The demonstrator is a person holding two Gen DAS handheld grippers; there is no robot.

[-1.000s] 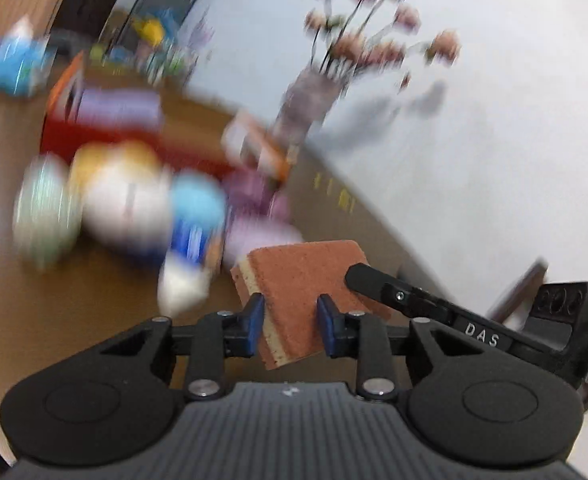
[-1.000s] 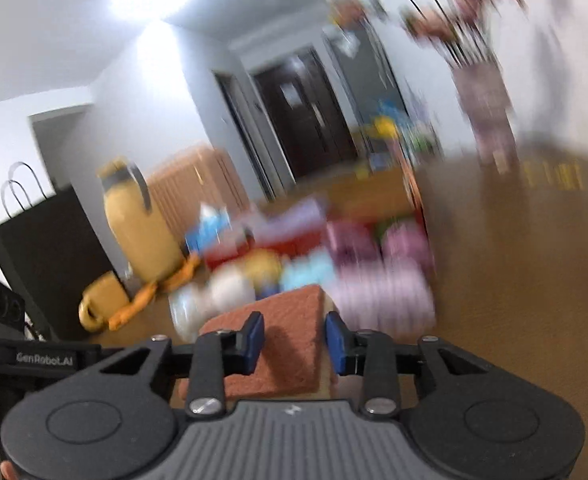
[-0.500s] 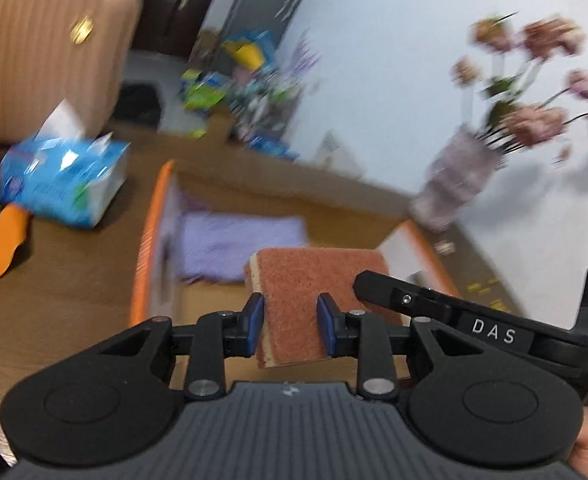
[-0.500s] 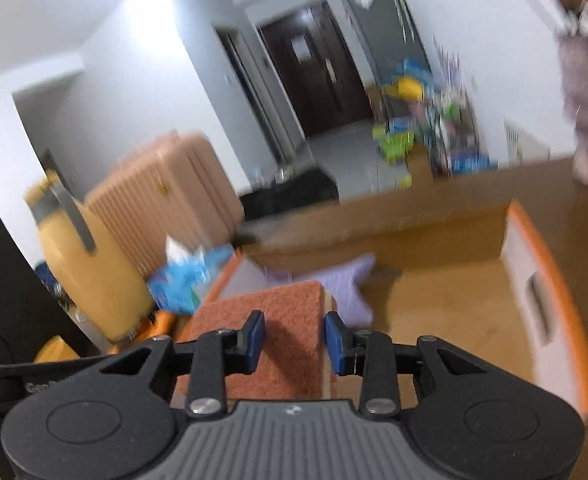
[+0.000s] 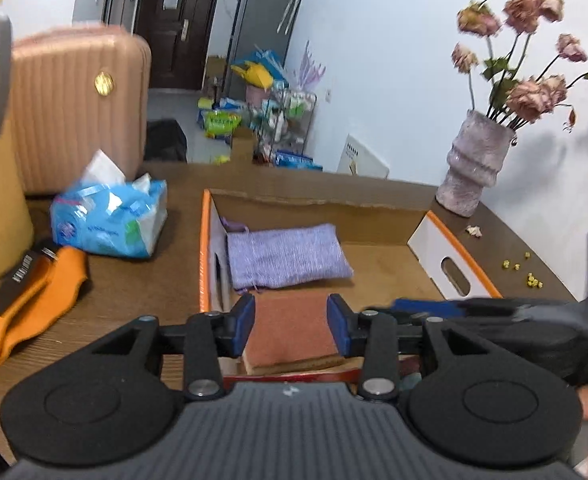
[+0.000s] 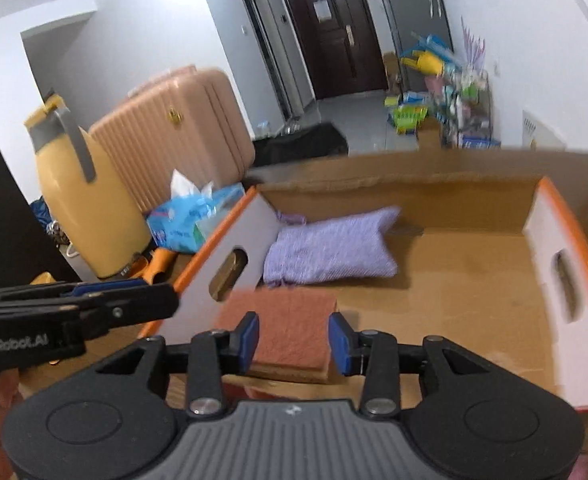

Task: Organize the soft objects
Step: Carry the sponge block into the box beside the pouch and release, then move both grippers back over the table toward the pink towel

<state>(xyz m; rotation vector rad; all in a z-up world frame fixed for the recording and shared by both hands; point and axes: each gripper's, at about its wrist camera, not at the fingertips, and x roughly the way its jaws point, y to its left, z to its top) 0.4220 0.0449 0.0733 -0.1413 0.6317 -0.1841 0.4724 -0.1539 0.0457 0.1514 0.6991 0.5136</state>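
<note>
Your left tool (image 5: 289, 322) has just been opening its jaws, and the rust-brown sponge (image 5: 291, 326) now sits between the blue pads with a sliver of gap on each side, so they are parted and no longer pressing on it. Your right tool (image 6: 294, 338) has likewise been spreading, and a sponge (image 6: 289, 332) of the same kind lies between its pads, the jaws apart from it. Both sponges rest low inside the near end of the cardboard box (image 5: 454, 268) with orange rims. Whether each tool has its own sponge or both frame the same one cannot be told. Further back in the box lies a lilac knitted pouch (image 5: 285, 256), flat on the floor of the box, close to its left wall. On the tabletop (image 5: 133, 280) left of the box stands a blue tissue pack (image 5: 109, 216), and a vase of dried flowers (image 5: 474, 172) stands behind the box on the right
</note>
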